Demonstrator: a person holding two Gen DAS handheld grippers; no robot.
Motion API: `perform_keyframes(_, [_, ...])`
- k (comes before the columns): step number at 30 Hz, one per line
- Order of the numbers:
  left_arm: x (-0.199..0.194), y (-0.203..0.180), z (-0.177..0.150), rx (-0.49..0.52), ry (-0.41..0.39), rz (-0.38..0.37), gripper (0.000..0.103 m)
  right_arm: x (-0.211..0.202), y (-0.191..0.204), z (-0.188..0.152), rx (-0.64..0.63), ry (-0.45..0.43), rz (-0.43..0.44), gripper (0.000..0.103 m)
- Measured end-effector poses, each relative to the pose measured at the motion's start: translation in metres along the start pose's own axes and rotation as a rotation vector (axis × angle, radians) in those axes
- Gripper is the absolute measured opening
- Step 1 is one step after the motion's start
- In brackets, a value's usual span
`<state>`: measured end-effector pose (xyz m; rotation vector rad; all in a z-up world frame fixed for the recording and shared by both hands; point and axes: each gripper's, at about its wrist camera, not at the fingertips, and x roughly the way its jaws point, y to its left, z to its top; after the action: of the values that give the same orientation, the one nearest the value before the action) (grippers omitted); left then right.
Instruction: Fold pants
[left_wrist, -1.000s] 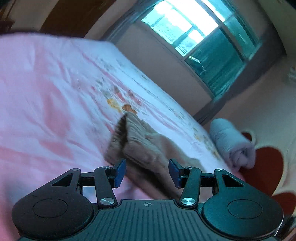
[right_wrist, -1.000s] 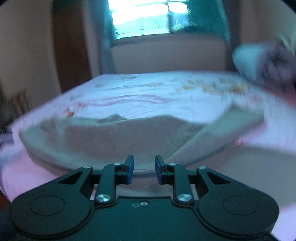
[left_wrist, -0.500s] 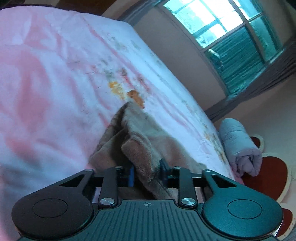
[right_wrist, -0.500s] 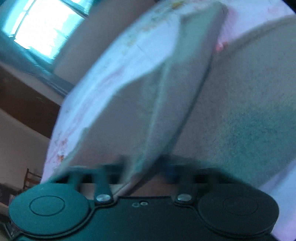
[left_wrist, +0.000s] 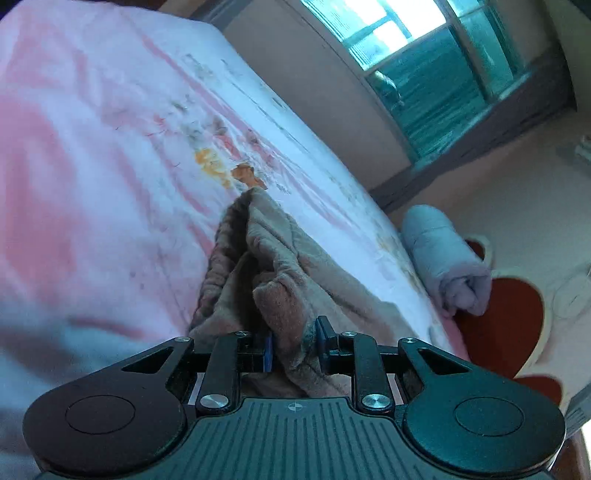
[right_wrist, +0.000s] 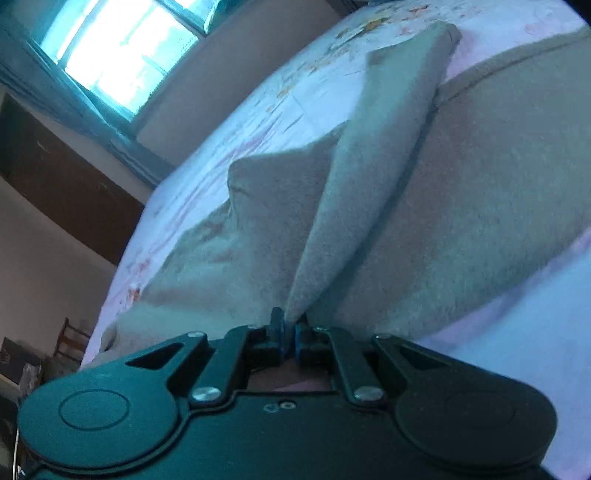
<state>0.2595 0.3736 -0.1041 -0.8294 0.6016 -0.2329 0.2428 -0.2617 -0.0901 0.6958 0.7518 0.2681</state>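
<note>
L gripper (left_wrist: 294, 345) is clamped on a bunched fold of the brown fleece pants (left_wrist: 280, 266); R gripper (right_wrist: 290, 334), nearly closed, pinches a thin edge. Pants lie on the pink bedsheet (left_wrist: 92, 155). Beyond: rolled grey blanket (left_wrist: 443, 266), then window (left_wrist: 424, 55).

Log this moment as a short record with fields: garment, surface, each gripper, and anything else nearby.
garment: brown fleece pants, bunched in the left view, spread wide in the right view
surface: bed with a pink and white printed sheet
left gripper: closed on a thick fold of the pants
right gripper: pinched shut on a raised ridge of the pants
nearby: rolled pale blanket at the bed's far edge, window behind
fold status: not yet folded flat
</note>
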Motion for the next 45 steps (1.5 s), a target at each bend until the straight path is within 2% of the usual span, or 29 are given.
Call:
perform_keyframes(3, [0.001,-0.012,0.003,0.009,-0.011,-0.001,0.023,0.003,0.008,0.001,-0.020,-0.007,-0.006,0.000])
perform_keyframes(5, [-0.006,-0.012,0.008,0.019,-0.025,-0.033,0.023,-0.001,0.011,0.007,-0.030,-0.019,0.005,0.000])
perform_keyframes(8, [-0.020,-0.018,0.014,0.045,-0.057,-0.093,0.023,-0.024,0.017,0.016,-0.050,-0.085,0.060,0.000])
perform_keyframes(10, [-0.015,-0.007,0.011,0.035,-0.023,-0.048,0.023,-0.026,0.013,0.014,-0.052,-0.076,0.071,0.000])
perform_keyframes(12, [-0.001,0.009,0.004,0.007,0.052,0.024,0.023,-0.011,0.003,0.006,-0.068,0.007,-0.009,0.000])
perform_keyframes(13, [0.000,0.016,0.001,-0.011,0.048,0.012,0.023,-0.004,-0.005,0.002,-0.039,0.027,-0.024,0.000])
perform_keyframes(15, [-0.001,0.017,0.002,-0.035,0.033,-0.003,0.023,-0.004,-0.012,-0.001,0.011,-0.001,0.001,0.000])
perform_keyframes(17, [-0.003,0.011,0.003,-0.027,0.026,0.003,0.023,-0.004,-0.008,-0.001,-0.002,-0.005,-0.006,0.000])
perform_keyframes(19, [-0.009,0.003,0.006,-0.009,0.003,-0.025,0.023,-0.015,-0.006,-0.001,-0.005,-0.025,0.019,0.000])
perform_keyframes(21, [-0.012,-0.001,0.006,0.020,0.014,-0.002,0.023,-0.024,-0.001,0.002,-0.027,-0.048,0.045,0.000])
perform_keyframes(23, [-0.002,0.007,0.003,0.010,0.051,0.034,0.023,-0.017,-0.004,0.002,-0.035,-0.012,0.009,0.000])
perform_keyframes(25, [0.000,0.010,0.000,-0.005,0.041,0.027,0.024,-0.005,-0.012,0.000,-0.005,0.016,-0.013,0.000])
perform_keyframes(28, [-0.003,0.009,-0.001,0.005,0.031,0.034,0.025,-0.005,-0.015,-0.001,0.025,0.001,-0.003,0.000])
perform_keyframes(30, [-0.005,0.005,-0.001,0.016,0.029,0.048,0.029,-0.006,-0.013,0.000,0.004,0.005,-0.003,0.002])
perform_keyframes(31, [-0.007,0.003,-0.001,0.016,0.024,0.055,0.035,-0.006,-0.013,0.000,0.007,0.011,0.008,0.005])
perform_keyframes(32, [-0.012,-0.002,-0.001,0.016,0.016,0.065,0.050,-0.010,-0.013,0.003,0.022,0.014,0.006,0.008])
perform_keyframes(33, [-0.018,-0.009,-0.001,0.033,0.001,0.087,0.064,-0.018,-0.015,0.005,0.026,-0.013,-0.006,0.019])
perform_keyframes(34, [-0.027,-0.017,-0.002,0.062,-0.020,0.136,0.087,-0.030,-0.013,0.006,0.017,-0.062,-0.020,0.031])
perform_keyframes(35, [-0.039,-0.026,-0.004,0.092,-0.057,0.191,0.089,-0.045,-0.013,0.008,0.004,-0.103,-0.031,0.034])
perform_keyframes(36, [-0.050,-0.037,-0.006,0.131,-0.092,0.212,0.089,-0.056,-0.014,0.012,-0.005,-0.129,-0.034,0.035])
perform_keyframes(40, [-0.072,-0.094,-0.026,0.245,-0.200,0.227,0.089,-0.087,-0.020,0.030,-0.044,-0.196,-0.066,0.035])
perform_keyframes(44, [-0.043,-0.140,-0.055,0.323,-0.181,0.188,0.083,-0.085,-0.011,0.048,-0.163,-0.217,-0.147,0.034])
perform_keyframes(45, [-0.027,-0.149,-0.063,0.346,-0.158,0.206,0.080,-0.081,-0.007,0.053,-0.195,-0.225,-0.163,0.034])
